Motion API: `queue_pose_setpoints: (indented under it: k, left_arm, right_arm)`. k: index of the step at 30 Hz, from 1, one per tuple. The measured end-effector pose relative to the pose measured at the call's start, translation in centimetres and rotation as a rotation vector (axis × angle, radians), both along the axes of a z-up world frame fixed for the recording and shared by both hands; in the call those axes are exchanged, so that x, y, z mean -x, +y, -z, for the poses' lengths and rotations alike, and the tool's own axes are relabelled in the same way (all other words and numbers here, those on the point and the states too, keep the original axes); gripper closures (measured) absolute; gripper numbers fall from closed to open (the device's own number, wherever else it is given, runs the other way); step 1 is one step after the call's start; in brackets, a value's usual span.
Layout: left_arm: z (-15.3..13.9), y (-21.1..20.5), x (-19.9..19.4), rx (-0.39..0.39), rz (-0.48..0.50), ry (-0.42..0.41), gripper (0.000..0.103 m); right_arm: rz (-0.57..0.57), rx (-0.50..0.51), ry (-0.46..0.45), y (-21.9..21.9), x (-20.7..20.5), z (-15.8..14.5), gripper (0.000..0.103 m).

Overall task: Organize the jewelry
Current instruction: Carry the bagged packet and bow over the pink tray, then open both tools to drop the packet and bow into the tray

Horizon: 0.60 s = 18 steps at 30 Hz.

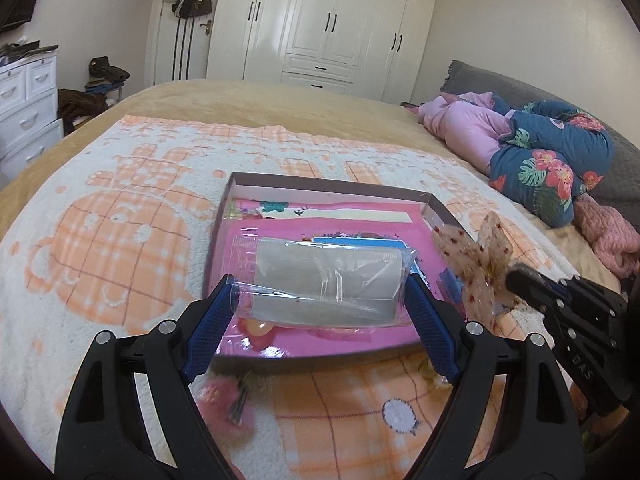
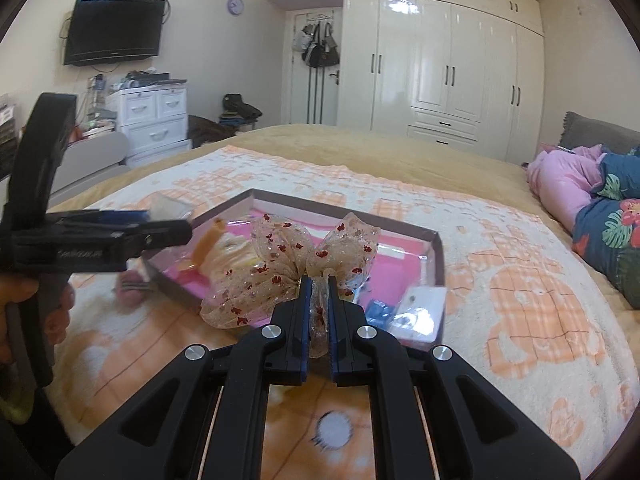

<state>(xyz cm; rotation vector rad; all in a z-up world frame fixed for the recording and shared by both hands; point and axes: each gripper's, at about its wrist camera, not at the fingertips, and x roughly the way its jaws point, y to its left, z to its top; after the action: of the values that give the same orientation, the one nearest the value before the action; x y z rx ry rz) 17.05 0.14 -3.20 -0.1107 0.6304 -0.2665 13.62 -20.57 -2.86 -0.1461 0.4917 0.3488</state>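
A shallow box [image 1: 230,204] with a pink lining lies on the patterned blanket; it also shows in the right wrist view [image 2: 438,256]. My left gripper [image 1: 322,294] is shut on a clear plastic packet [image 1: 324,284] with a grey card inside, held just above the box's near half. My right gripper [image 2: 319,284] is shut on a sheer bow [image 2: 280,268] with red flecks, held over the box's near edge. In the left wrist view the bow [image 1: 480,260] and right gripper [image 1: 516,276] sit at the box's right side. The left gripper [image 2: 168,228] appears at the left in the right wrist view.
A small white packet [image 2: 420,312] and a blue item [image 2: 378,310] lie in the box's corner. A pink furry clip [image 1: 224,396] and beads [image 1: 432,376] lie on the blanket [image 1: 120,240] near the box. Pillows [image 1: 552,164] are piled at right. A drawer unit [image 2: 154,120] stands beyond the bed.
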Motion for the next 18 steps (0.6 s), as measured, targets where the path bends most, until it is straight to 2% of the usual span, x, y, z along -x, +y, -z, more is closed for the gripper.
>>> queue_pose_setpoints:
  k: [10,18]
  left_arm:
    - [1.8,-3.0,-2.5,-0.035,0.048,0.038,0.028]
    - [3.3,-3.9,-3.5,-0.057,0.064,0.073,0.026]
  right_arm:
    - [0.087,-0.007,0.078,-1.9,-5.0,1.6,0.096]
    - [0.116,-0.061,0.15,-3.2,-6.4,2.9,0.091]
